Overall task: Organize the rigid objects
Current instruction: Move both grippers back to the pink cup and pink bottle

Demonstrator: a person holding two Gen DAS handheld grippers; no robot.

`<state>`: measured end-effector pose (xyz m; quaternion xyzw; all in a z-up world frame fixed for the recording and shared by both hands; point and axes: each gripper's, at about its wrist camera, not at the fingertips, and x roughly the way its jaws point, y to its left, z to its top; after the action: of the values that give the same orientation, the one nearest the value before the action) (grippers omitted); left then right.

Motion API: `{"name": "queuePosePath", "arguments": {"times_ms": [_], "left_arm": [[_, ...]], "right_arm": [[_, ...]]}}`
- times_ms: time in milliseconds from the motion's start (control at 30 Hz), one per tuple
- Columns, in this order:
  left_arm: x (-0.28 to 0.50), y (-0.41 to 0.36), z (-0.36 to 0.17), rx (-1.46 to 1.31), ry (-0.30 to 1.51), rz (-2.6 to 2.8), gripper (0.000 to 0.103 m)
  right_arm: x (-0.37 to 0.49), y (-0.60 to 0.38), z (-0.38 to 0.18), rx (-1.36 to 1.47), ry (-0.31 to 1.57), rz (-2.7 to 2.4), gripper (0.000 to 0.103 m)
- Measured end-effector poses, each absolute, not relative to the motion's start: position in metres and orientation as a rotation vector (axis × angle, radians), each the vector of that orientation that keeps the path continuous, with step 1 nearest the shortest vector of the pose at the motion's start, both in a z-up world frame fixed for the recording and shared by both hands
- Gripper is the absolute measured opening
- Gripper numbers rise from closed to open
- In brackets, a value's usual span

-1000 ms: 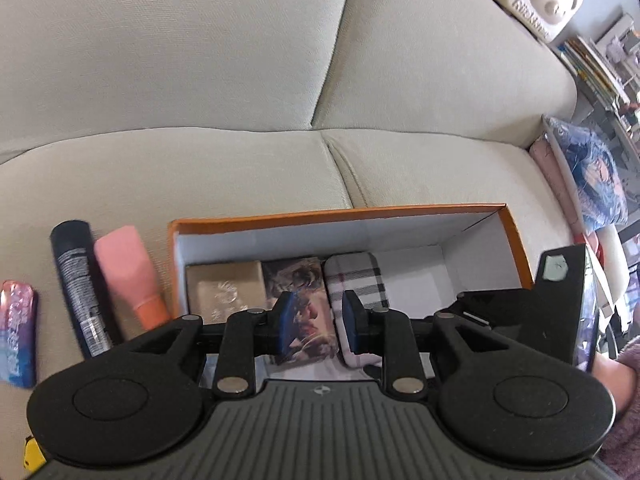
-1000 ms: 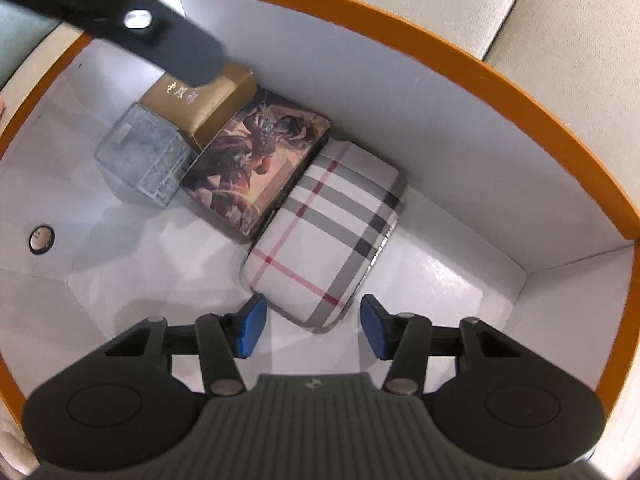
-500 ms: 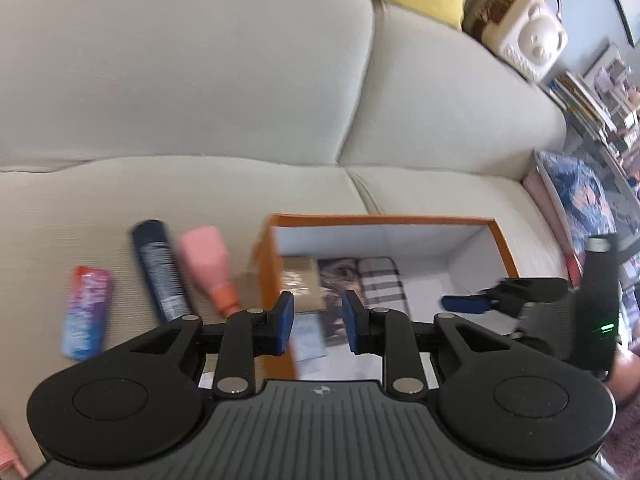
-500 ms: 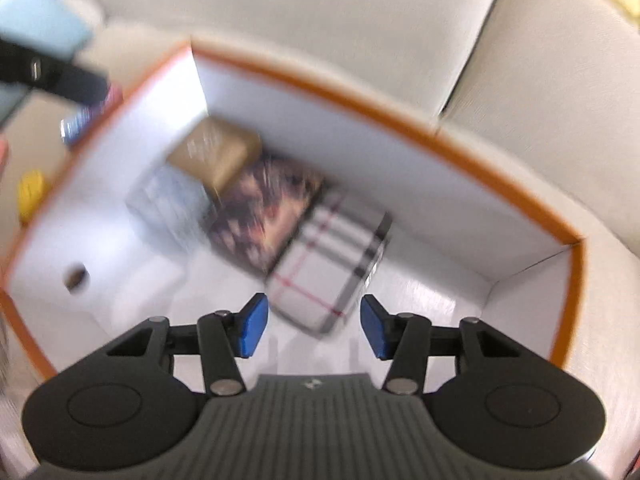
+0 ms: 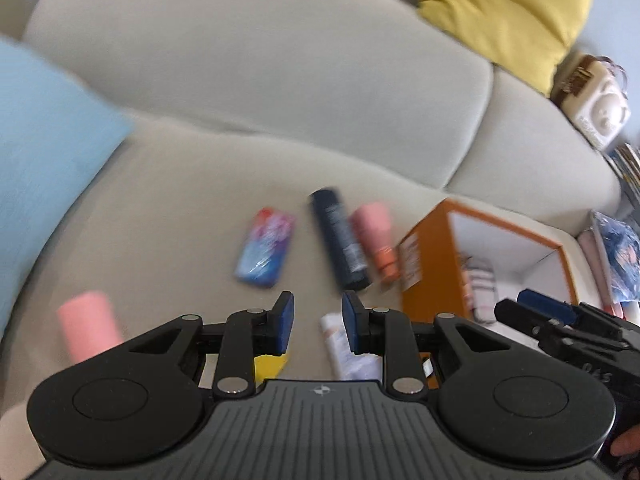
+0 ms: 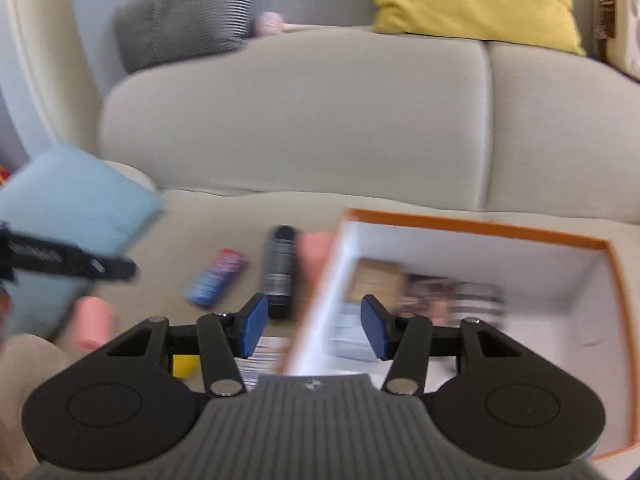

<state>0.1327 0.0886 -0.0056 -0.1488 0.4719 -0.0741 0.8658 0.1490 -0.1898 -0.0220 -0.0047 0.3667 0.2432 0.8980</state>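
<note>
On the beige sofa (image 5: 248, 168), the orange-rimmed white box (image 6: 480, 236) sits at 3 o'clock in the left wrist view; inside lie a brown box (image 6: 376, 280), a picture-printed box (image 6: 430, 290) and a plaid case (image 6: 478, 298), side by side – all blurred. Outside the box, toward 12 o'clock from the left gripper (image 5: 316, 322), lie a dark blue tube (image 5: 340, 248), a pink bottle (image 5: 374, 236) touching it, and a red-blue packet (image 5: 266, 246); a pink cylinder (image 5: 88, 326) lies at 9 o'clock. The left gripper hangs released, jaws parted on nothing. The right gripper (image 6: 312, 326) – spread wide, empty – straddles the box's near wall.
</note>
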Motion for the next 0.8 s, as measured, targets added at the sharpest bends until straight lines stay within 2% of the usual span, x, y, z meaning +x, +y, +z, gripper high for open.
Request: {"name": "queuePosePath", "arguments": {"times_ms": [267,467,567,633,700,800], "left_arm": [[0.107,0.151,-0.030,-0.316,1.032,0.004,0.030],[0.105,0.205,-0.058,-0.339,1.099,0.175,0.038],[0.110,0.221,-0.071,-0.375,1.124,0.222,0.045],[0.116,0.226,-0.079,-0.405,1.138,0.220,0.057],[0.121,0.230,-0.086,-0.425,1.147,0.213,0.063],[0.132,0.231,-0.096,-0.408,1.188,0.238,0.064]], "right_arm": [[0.127,-0.118,-0.048,-0.012,0.855,0.563,0.054],[0.133,-0.078,-0.081,-0.063,0.975,0.557,0.054],[0.141,-0.065,-0.093,-0.088,1.008,0.553,0.054],[0.149,-0.054,-0.102,-0.119,1.022,0.540,0.054],[0.151,-0.048,-0.112,-0.151,1.034,0.522,0.054],[0.163,-0.042,-0.126,-0.191,1.050,0.483,0.055]]}}
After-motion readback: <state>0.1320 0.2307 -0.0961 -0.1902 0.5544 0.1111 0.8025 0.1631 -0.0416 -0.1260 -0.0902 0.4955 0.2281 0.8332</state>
